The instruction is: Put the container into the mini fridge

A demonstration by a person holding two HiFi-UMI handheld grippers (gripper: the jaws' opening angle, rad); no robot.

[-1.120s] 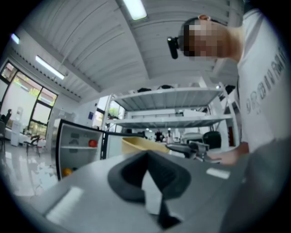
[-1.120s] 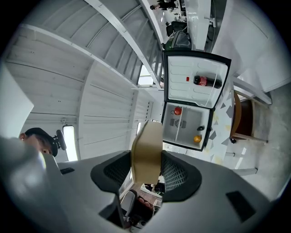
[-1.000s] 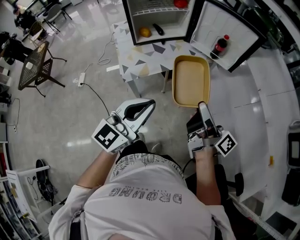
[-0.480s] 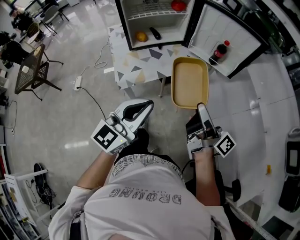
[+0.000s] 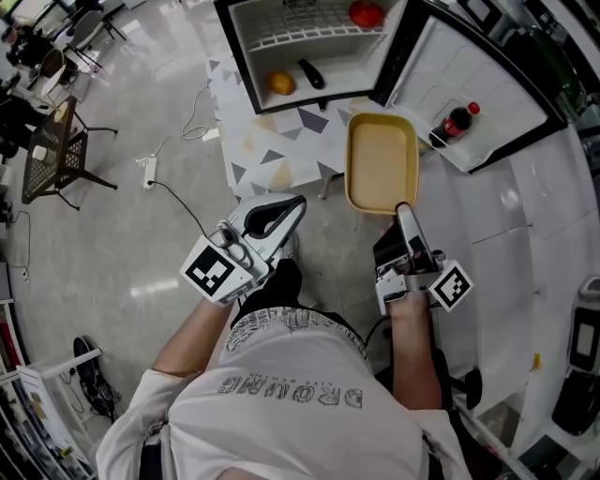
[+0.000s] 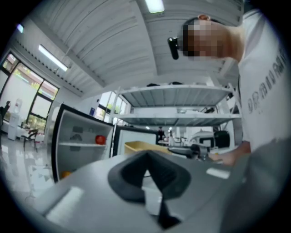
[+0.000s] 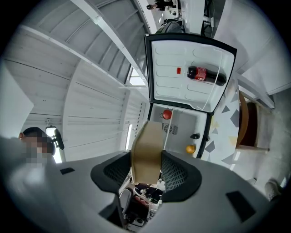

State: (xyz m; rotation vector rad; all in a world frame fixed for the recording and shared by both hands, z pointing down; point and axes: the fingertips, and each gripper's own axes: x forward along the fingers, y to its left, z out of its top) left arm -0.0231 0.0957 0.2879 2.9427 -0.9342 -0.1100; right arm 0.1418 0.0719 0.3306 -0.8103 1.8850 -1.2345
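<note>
The right gripper's (image 7: 146, 159) two dark ribbed pads are clamped wide on the near short wall of the shallow yellow rectangular plastic container (image 5: 382, 164), one pad inside the rim and one outside. The container juts straight out past the jaws, in the air, with its long axis running away from the person. Its far short end hangs over the right edge of the small table with the pale, triangle-patterned top (image 5: 246, 141), just below the hinge corner of the open black-framed white mini fridge (image 5: 251, 42) that stands on it. The fridge's mouth therefore lies ahead and to the left of the container's axis, while the swung-out door (image 5: 487, 84), with a dark cola bottle (image 5: 457, 122) in its shelf, lies to the right. I judge the tray has to swing left and go in end first. The lower shelf carries an orange fruit (image 5: 280, 82) and a small dark object (image 5: 313, 73) toward its left, and a red round thing (image 5: 366, 13) sits on the wire shelf above. The left gripper (image 5: 292, 208), jaws together on nothing, hangs left of the container and apart from it, so the right hand is both nearer and already loaded.
</note>
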